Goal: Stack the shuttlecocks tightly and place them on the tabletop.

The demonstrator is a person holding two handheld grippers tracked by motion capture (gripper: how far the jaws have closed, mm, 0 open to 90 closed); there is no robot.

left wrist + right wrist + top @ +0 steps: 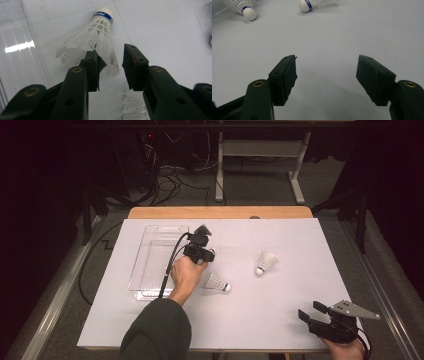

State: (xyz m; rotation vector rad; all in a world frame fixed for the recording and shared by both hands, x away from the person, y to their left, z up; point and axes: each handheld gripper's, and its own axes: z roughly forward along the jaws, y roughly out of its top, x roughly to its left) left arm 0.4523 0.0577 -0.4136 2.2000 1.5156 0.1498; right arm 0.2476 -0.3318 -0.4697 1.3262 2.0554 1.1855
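Three white shuttlecocks with blue-banded corks lie on the white table cover. One shuttlecock (98, 32) lies with its skirt between the jaws of my left gripper (110, 57), cork pointing away. The left pad touches the skirt and a narrow gap shows at the right pad. From above, that gripper (206, 254) is just right of the clear tray (134, 279), with the cork (212, 252) poking out. My right gripper (310, 309) rests open at the front right, nothing between its jaws (325, 62).
A second shuttlecock (217, 282) lies beside the left hand, and a third shuttlecock (267, 261) right of centre; both show far off in the right gripper view (247, 10) (305, 5). The tray holds nothing. A wooden table edge (220, 212) runs along the back.
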